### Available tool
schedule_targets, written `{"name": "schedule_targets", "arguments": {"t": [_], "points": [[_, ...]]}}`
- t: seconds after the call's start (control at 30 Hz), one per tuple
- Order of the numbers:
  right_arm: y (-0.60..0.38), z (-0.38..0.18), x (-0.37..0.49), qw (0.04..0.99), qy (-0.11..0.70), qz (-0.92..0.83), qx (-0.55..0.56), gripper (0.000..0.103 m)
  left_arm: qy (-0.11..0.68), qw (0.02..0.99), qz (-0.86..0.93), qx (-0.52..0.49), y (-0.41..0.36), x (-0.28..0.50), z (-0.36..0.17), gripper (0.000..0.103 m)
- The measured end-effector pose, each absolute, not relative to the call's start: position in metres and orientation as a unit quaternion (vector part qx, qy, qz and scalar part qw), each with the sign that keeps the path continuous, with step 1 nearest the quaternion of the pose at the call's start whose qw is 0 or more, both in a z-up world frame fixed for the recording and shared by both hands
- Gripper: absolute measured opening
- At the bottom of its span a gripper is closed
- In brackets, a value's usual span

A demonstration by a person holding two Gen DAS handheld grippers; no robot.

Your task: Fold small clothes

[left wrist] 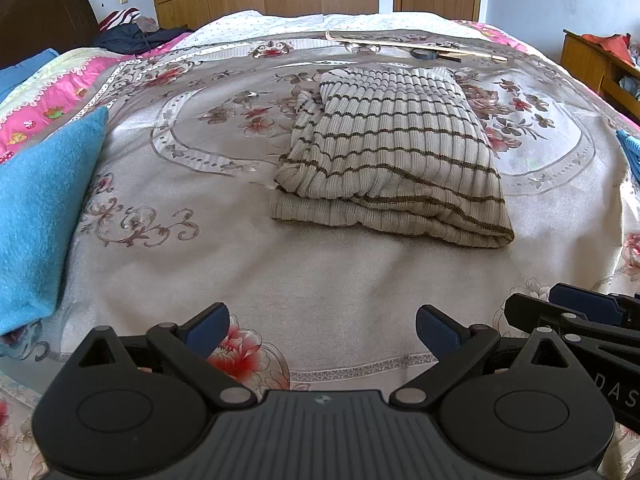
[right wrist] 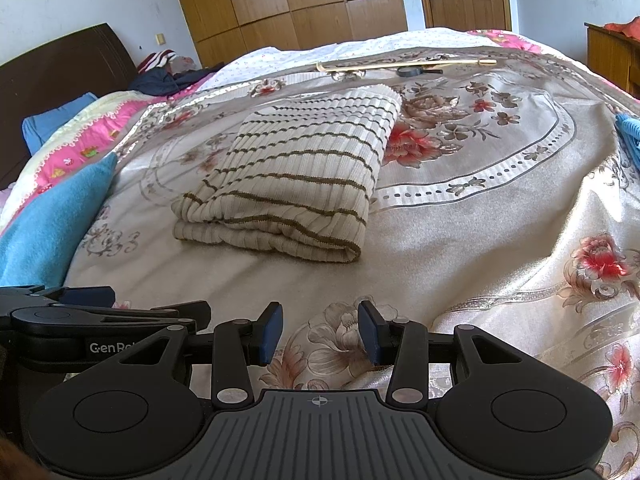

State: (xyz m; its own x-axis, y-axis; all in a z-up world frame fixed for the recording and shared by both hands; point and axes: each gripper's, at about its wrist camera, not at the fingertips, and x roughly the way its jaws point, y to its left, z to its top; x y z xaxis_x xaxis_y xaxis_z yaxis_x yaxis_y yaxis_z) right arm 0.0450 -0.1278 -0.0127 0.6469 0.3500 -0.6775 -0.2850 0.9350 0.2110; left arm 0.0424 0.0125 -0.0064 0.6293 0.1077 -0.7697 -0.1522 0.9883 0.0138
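A cream ribbed sweater with thin brown stripes [left wrist: 392, 152] lies folded into a compact rectangle on the floral bedspread [left wrist: 320, 280]; it also shows in the right wrist view [right wrist: 288, 176]. My left gripper [left wrist: 322, 330] is wide open and empty, low over the bedspread, well short of the sweater. My right gripper [right wrist: 320, 332] is open with a narrower gap and empty, also short of the sweater. The right gripper shows in the left wrist view [left wrist: 580, 316] at the right edge, and the left gripper shows in the right wrist view [right wrist: 100, 312] at the left.
A blue towel [left wrist: 40, 216] lies at the left; another blue cloth [left wrist: 630, 152] lies at the right edge. A wooden stick [left wrist: 416, 44] and a dark round object lie at the bed's far side. Dark clothes [left wrist: 132, 36] are heaped by the headboard. A wooden cabinet [left wrist: 600, 68] stands at the right.
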Motion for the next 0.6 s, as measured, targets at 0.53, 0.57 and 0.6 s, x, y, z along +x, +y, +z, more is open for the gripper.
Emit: {"name": "schedule_targets", "arguments": {"t": [0.53, 0.57, 0.6], "points": [[-0.1278, -0.0151, 0.044, 0.906, 0.385, 0.174, 0.041, 0.041, 0.431, 0.899, 0.073, -0.023, 0.012, 0.0435, -0.0087, 0.103], [-0.1279, -0.0152, 0.0439, 0.906, 0.384, 0.174, 0.04, 0.041, 0.431, 0.899, 0.072, -0.024, 0.012, 0.0434, -0.0087, 0.103], [-0.1281, -0.0155, 0.0439, 0.906, 0.384, 0.174, 0.04, 0.041, 0.431, 0.899, 0.072, -0.025, 0.012, 0.0433, -0.0088, 0.103]]}}
